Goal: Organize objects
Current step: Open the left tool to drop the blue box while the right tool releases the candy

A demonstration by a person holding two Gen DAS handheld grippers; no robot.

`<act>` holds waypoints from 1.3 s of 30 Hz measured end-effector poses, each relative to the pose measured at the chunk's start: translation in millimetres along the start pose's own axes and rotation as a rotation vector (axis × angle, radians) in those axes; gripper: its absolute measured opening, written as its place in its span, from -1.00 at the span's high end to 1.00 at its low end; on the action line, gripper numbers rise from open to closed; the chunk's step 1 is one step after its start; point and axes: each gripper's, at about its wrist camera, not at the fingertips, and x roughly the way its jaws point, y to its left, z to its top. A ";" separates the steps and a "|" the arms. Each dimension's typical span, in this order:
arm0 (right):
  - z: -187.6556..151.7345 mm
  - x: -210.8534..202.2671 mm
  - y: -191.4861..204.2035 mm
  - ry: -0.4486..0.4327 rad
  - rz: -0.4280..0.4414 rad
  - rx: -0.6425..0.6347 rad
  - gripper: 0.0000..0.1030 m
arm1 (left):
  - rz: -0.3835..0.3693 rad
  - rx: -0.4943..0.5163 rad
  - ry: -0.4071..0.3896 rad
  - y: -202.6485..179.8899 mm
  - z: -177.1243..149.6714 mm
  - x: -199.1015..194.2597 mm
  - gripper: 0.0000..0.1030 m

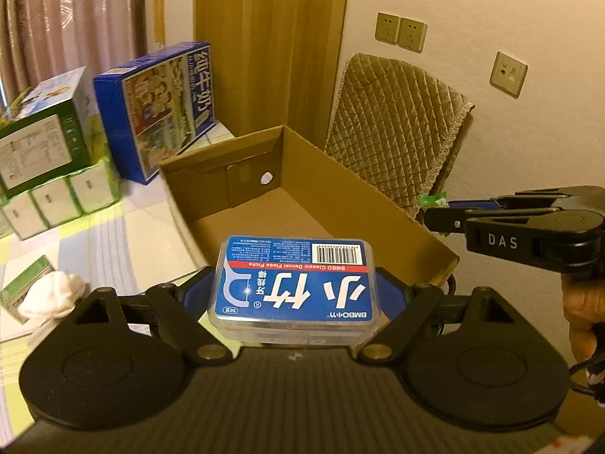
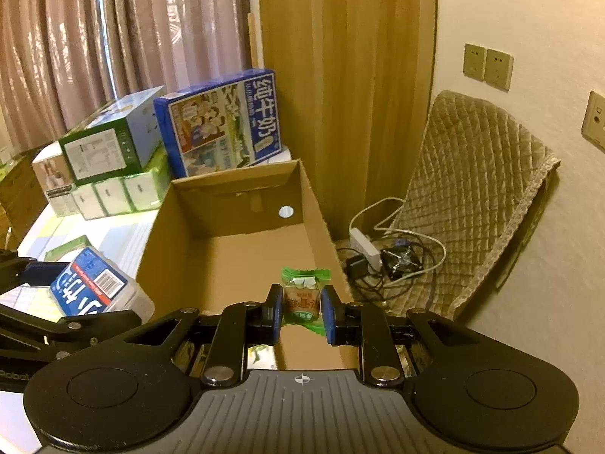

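The left gripper has its jaws closed on a clear plastic case of dental floss picks with a blue label, held flat above the near end of the open brown cardboard box, which sits on the tabletop and looks empty inside. The right gripper has its jaws narrowed around a small snack packet in a green and clear wrapper, hanging over the box's near right corner in the right wrist view. The main risk is likely the packet: its thin film may slide out of the pads, and so near the right wall it could drop outside onto the tangle of cables and white power strip on the floor below. The smooth case may also pivot in its grip if tilted for release. With both grippers close over the same end, they could knock each other, or the box edge.
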 end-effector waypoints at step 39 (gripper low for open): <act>-0.7 1.6 8.5 -0.024 0.116 0.061 -0.26 | 0.084 -0.072 -0.013 43.9 -25.0 -17.4 -0.87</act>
